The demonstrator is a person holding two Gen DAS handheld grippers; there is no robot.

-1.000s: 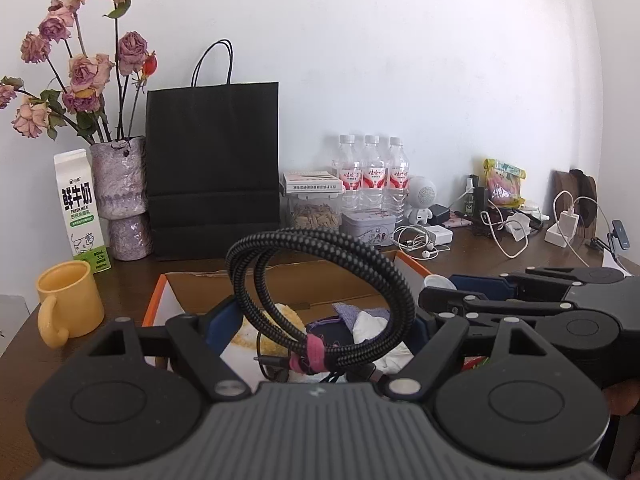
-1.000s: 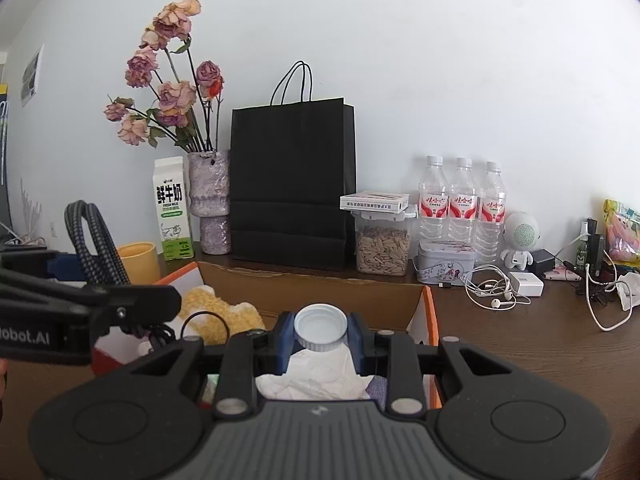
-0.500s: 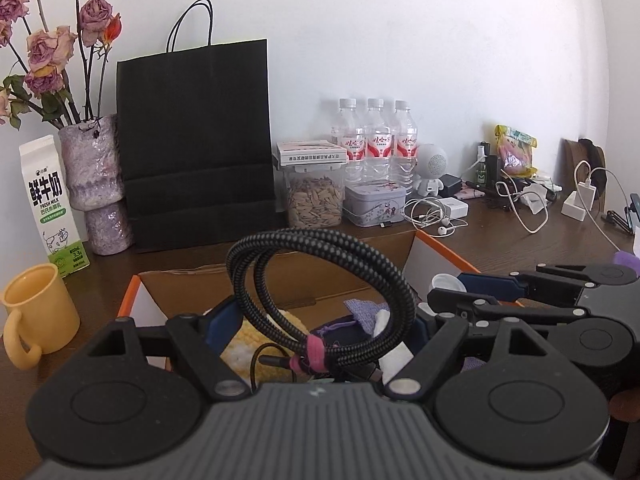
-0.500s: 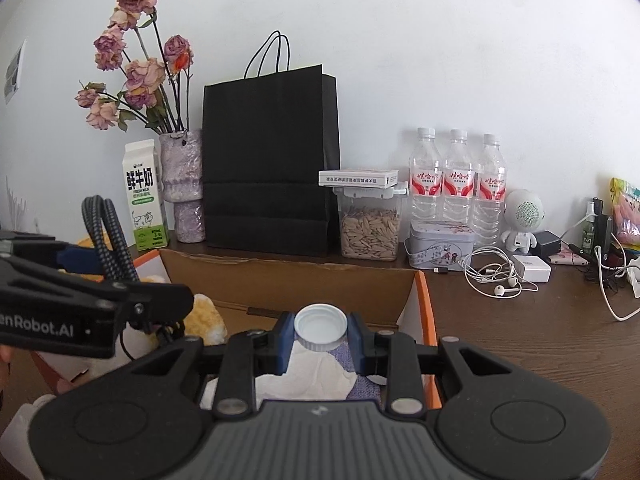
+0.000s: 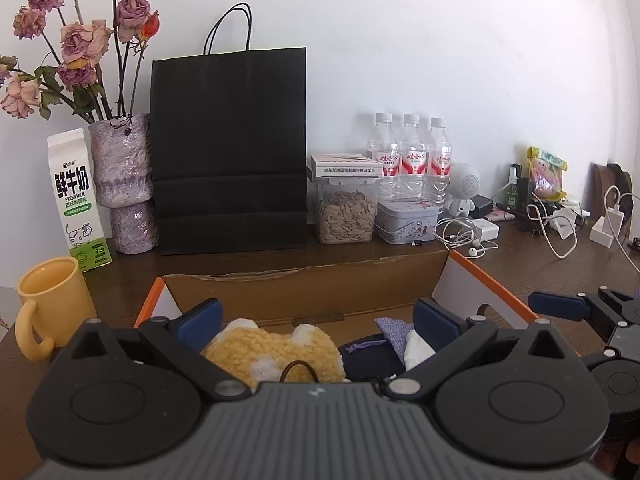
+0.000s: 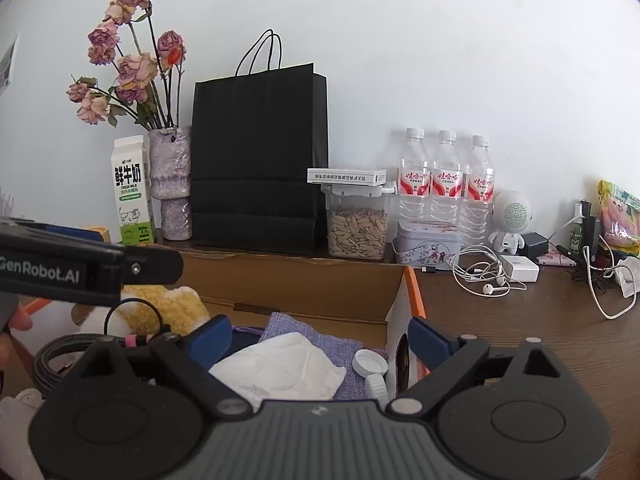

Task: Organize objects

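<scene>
An open cardboard box [image 5: 304,276] with orange edges holds a yellow plush [image 5: 276,348], a purple cloth [image 6: 288,328] and a white tissue [image 6: 280,364]. My left gripper [image 5: 318,320] hangs over the plush, its jaws opening with nothing between them. A grey braided cable [image 6: 52,356] with a pink tie lies in the box's left part, below the left gripper [image 6: 164,264]. My right gripper [image 6: 320,338] hovers over the tissue, its jaws opening, nothing pressed between the pads. A white cap [image 6: 370,362] lies loose by the box's right wall [image 6: 400,320]. The right gripper [image 5: 556,304] also shows at the far right of the left wrist view.
Behind the box stand a yellow mug [image 5: 52,300], a milk carton [image 5: 76,200], a vase of dried roses [image 5: 124,176], a black paper bag [image 5: 230,148], a seed jar [image 5: 347,212], three water bottles [image 5: 414,160] and a tin [image 5: 406,220]. Earphones and chargers [image 6: 488,276] clutter the table's right.
Both grippers went from shut to open. The coiled cable left the left gripper and lies in the box. The white cap left the right gripper and lies in the box.
</scene>
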